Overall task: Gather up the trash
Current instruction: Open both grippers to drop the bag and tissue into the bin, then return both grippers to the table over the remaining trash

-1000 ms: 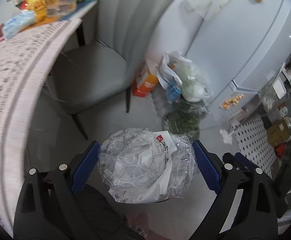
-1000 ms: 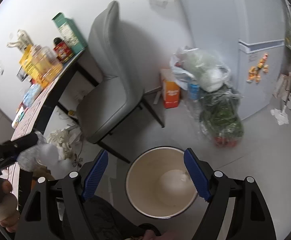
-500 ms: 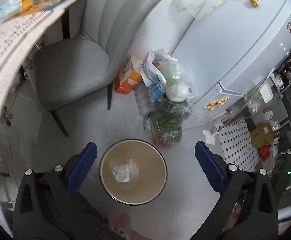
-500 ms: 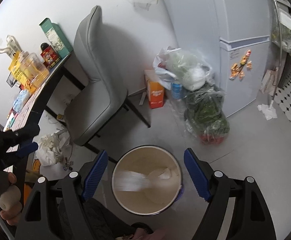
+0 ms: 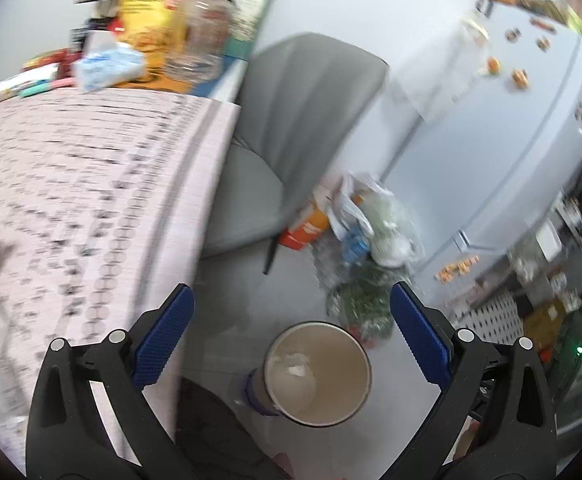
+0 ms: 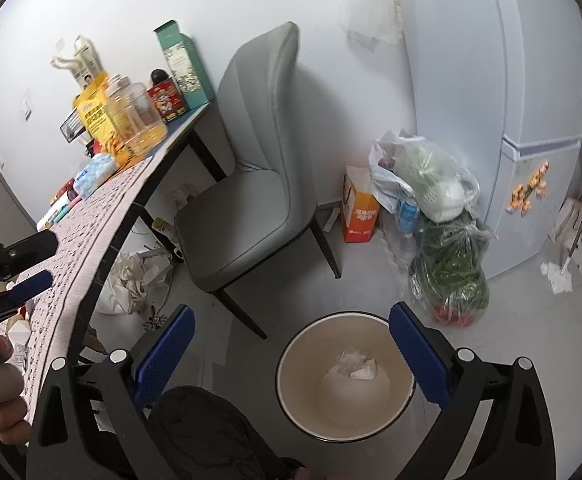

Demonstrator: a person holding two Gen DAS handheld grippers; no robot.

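1. Left wrist view: our left gripper [image 5: 289,326] is spread wide with nothing between its blue pads [image 5: 162,340]. A second ago it clamped a crumpled clear plastic wrapper; half a second ago that wrapper was already lying in the bin. Now the bin [image 5: 317,374] sits low in frame on the floor, with the pale wrapper [image 5: 295,367] at its bottom. The view is blurred and has swung toward the patterned tablecloth [image 5: 79,184], so we judge the left hand is heading back to the table for more.

2. Right wrist view: our right gripper [image 6: 289,350] is likewise open and empty, hanging above the bin [image 6: 346,374], much as it was a second ago. The wrapper [image 6: 358,365] lies inside on the bottom. At the left edge we see the left gripper [image 6: 19,268] over the table edge, jaws apart. Crumpled tissues [image 6: 129,280] lie on the floor under the table beside the grey chair [image 6: 251,184].

3. For the task: one piece is binned; the tissues look like likely next trash.
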